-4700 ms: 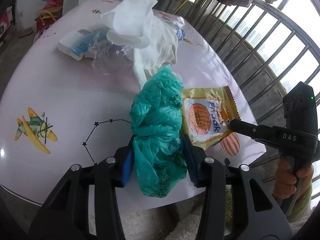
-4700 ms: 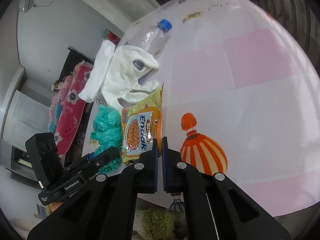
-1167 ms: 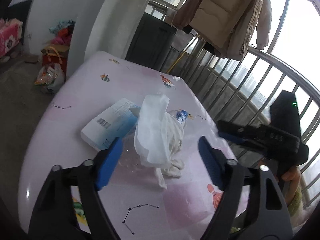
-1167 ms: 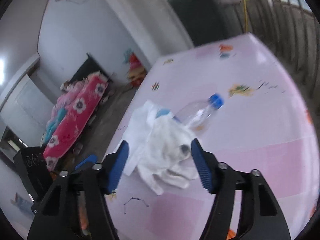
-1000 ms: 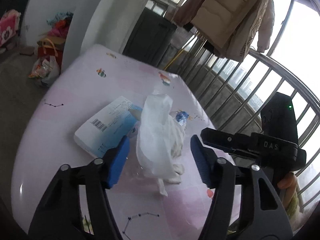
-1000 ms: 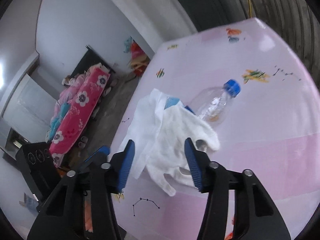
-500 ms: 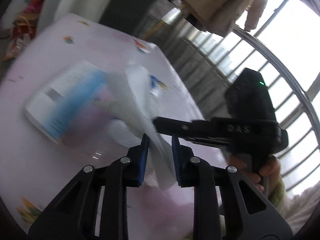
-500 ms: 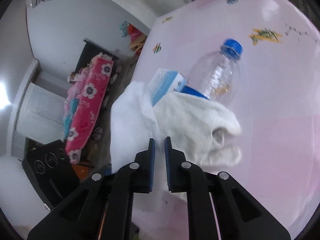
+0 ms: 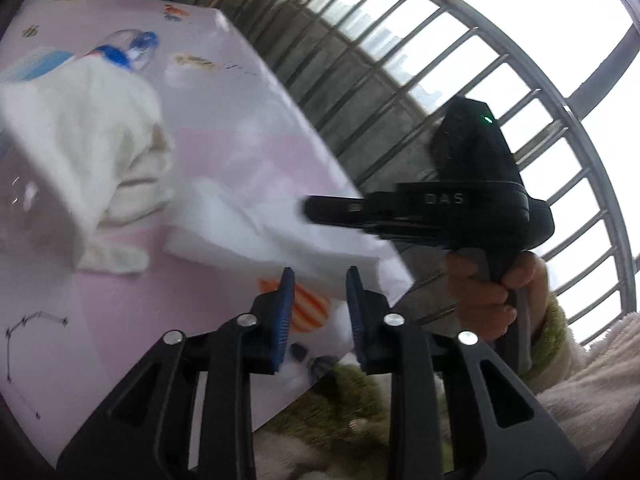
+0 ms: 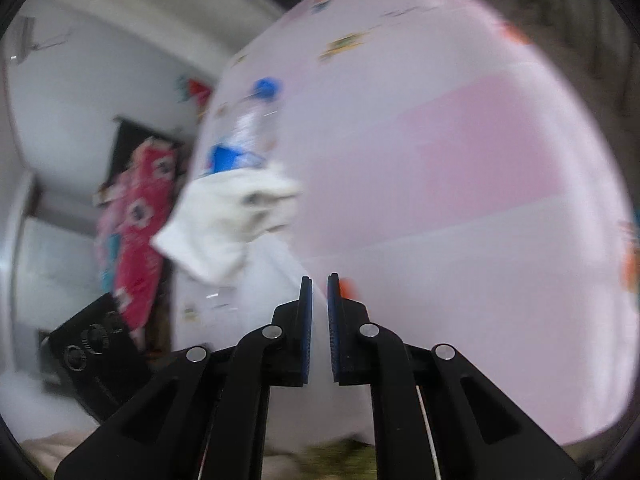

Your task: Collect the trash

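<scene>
The pink table (image 9: 224,128) stands by a railing (image 9: 460,60). A white cloth (image 9: 92,148) and a bottle (image 9: 128,46) lie near its far edge. The right gripper (image 9: 308,212) reaches in from the side, shut on a white tissue (image 9: 264,236) over the near corner. The left gripper (image 9: 318,304) is a little open, with the tissue's edge between its fingers.

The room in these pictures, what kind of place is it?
Probably a home, at a barred balcony window: a metal window grille, a pink cartoon-print table, and floral red bedding beyond it.
</scene>
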Demonstrator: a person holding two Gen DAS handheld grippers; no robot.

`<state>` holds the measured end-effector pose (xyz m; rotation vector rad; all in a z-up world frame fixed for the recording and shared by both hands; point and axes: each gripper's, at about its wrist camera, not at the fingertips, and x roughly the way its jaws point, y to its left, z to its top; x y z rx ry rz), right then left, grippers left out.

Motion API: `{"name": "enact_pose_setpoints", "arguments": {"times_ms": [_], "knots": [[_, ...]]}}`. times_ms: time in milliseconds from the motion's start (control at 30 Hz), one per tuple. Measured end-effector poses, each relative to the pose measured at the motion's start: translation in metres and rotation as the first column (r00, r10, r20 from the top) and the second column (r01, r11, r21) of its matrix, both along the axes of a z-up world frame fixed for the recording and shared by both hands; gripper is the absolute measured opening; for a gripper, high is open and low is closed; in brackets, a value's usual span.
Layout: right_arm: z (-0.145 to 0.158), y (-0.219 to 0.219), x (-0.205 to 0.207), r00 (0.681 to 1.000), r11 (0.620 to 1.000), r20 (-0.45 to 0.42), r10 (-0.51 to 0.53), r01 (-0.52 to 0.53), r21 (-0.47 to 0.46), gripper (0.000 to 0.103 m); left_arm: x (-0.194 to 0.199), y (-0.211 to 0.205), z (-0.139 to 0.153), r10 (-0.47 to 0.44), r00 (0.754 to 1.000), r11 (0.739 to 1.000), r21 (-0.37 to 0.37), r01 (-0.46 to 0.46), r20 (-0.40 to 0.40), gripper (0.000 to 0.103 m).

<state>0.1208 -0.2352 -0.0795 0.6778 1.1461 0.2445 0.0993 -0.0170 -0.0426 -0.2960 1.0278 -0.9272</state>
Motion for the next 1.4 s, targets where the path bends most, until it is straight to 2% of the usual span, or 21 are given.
{"name": "enact_pose_setpoints", "arguments": {"times_ms": [100,167,267,333,400,500,567,633,667,700,767,867,1033,1133,1233,1300,1400], "knots": [[-0.004,-0.010,-0.002,0.999,0.999,0.007,-0.039,0.039,-0.032,0.008,-0.001,0.012,0.002,0.059,0.998,0.998,0.026,-0.059,0.012,0.035],[-0.005,-0.013,-0.002,0.999,0.999,0.015,-0.036,0.037,-0.015,0.008,-0.002,0.023,0.007,0.103,0.994,0.994,0.035,-0.104,0.029,0.036],[-0.005,0.001,0.007,0.999,0.999,0.036,0.030,-0.030,-0.021,0.010,0.000,0.038,0.015,0.188,0.979,0.978,0.080,-0.194,0.077,0.036],[0.000,0.017,0.009,0.993,0.992,0.055,0.109,-0.105,-0.064,0.019,-0.001,0.048,0.019,0.240,0.965,0.963,0.102,-0.250,0.103,0.036],[0.003,0.041,0.008,0.975,0.969,0.070,0.212,-0.200,-0.144,0.041,0.002,0.053,0.025,0.288,0.949,0.946,0.118,-0.303,0.129,0.036],[0.004,0.071,0.006,0.939,0.899,0.080,0.335,-0.293,-0.325,0.045,0.009,0.066,0.038,0.347,0.916,0.914,0.146,-0.379,0.201,0.036],[-0.004,0.081,0.007,0.930,0.860,0.051,0.363,-0.314,-0.402,0.045,0.015,0.072,0.047,0.375,0.896,0.894,0.163,-0.417,0.238,0.036],[-0.006,0.087,0.006,0.921,0.831,0.057,0.386,-0.320,-0.454,0.045,0.025,0.079,0.052,0.399,0.881,0.877,0.176,-0.448,0.254,0.036],[-0.006,0.090,0.007,0.918,0.815,0.057,0.393,-0.319,-0.483,0.040,0.030,0.083,0.055,0.412,0.874,0.867,0.185,-0.463,0.256,0.036],[-0.006,0.092,0.007,0.918,0.802,0.056,0.394,-0.313,-0.509,0.029,0.036,0.088,0.055,0.429,0.867,0.854,0.198,-0.481,0.253,0.036],[-0.007,0.093,0.008,0.916,0.778,0.060,0.396,-0.300,-0.552,0.021,0.051,0.097,0.054,0.464,0.855,0.836,0.205,-0.509,0.231,0.038],[-0.008,0.084,0.013,0.931,0.808,0.070,0.358,-0.272,-0.522,0.010,0.066,0.099,0.051,0.475,0.856,0.833,0.210,-0.512,0.203,0.042],[-0.011,0.064,0.026,0.966,0.847,0.077,0.249,-0.178,-0.502,0.007,0.083,0.087,0.038,0.483,0.855,0.814,0.261,-0.518,0.191,0.041],[-0.011,0.055,0.028,0.974,0.860,0.081,0.212,-0.147,-0.488,0.007,0.081,0.082,0.037,0.462,0.849,0.807,0.276,-0.522,0.255,0.031],[-0.013,0.050,0.033,0.977,0.867,0.086,0.193,-0.129,-0.482,0.006,0.078,0.072,0.042,0.415,0.845,0.801,0.305,-0.515,0.337,0.015],[-0.014,0.049,0.035,0.979,0.870,0.090,0.185,-0.120,-0.478,0.006,0.076,0.067,0.047,0.387,0.846,0.808,0.307,-0.503,0.368,0.006],[-0.016,0.043,0.034,0.981,0.877,0.095,0.170,-0.106,-0.469,0.006,0.070,0.060,0.061,0.351,0.842,0.830,0.280,-0.482,0.409,0.003]]}}
